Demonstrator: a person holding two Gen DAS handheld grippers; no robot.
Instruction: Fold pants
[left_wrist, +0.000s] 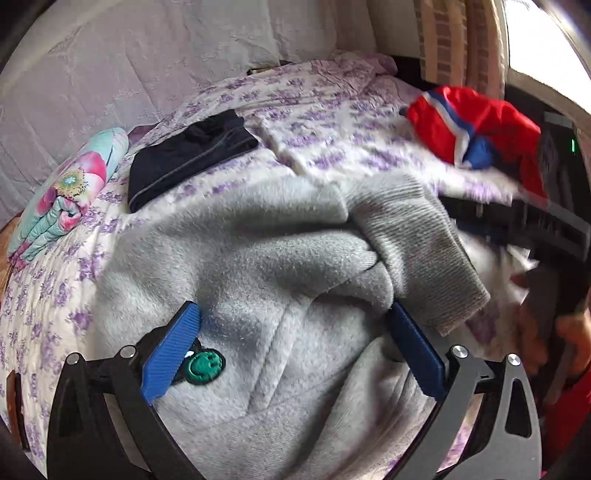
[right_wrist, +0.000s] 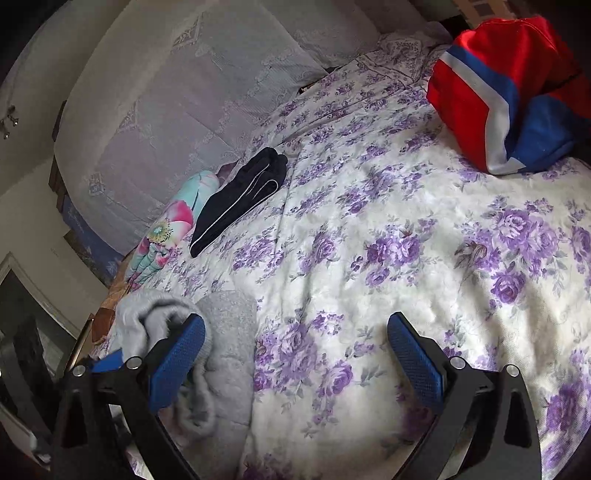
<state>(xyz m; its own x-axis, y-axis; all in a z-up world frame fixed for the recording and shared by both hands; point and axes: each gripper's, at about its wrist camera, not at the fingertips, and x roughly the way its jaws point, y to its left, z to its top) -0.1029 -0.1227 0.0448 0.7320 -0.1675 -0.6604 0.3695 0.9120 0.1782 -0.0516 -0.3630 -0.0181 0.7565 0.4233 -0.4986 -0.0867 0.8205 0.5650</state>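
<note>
Covering most of both views, the bed (right_wrist: 369, 258) carries a white spread printed with purple flowers, with a pale lace-covered headboard (right_wrist: 177, 110) along its far side.

Grey fleece pants (left_wrist: 280, 295) lie bunched on the bed directly under the left gripper (left_wrist: 295, 343); a ribbed cuff (left_wrist: 417, 243) is folded over the top of the heap, and a small green smiley patch (left_wrist: 204, 365) sits near the left finger. In the right wrist view the same pants (right_wrist: 207, 354) show at the lower left edge of the bed.

Red garment with a white and blue stripe (right_wrist: 502, 99): crumpled, at the far right of the bed, well apart from the grey pants.

Dark navy folded garment with pale piping (right_wrist: 240, 199): lies flat towards the headboard, just beside a rolled flowered cloth in turquoise and pink (right_wrist: 166, 232).

Left gripper: blue fingers spread wide, both tips against the grey fleece, nothing clamped between them.

Right gripper (right_wrist: 295, 354): fingers spread wide, holding nothing, over bare bedspread; its left finger (right_wrist: 177, 365) overlaps the edge of the grey pants in view, contact cannot be told
</note>
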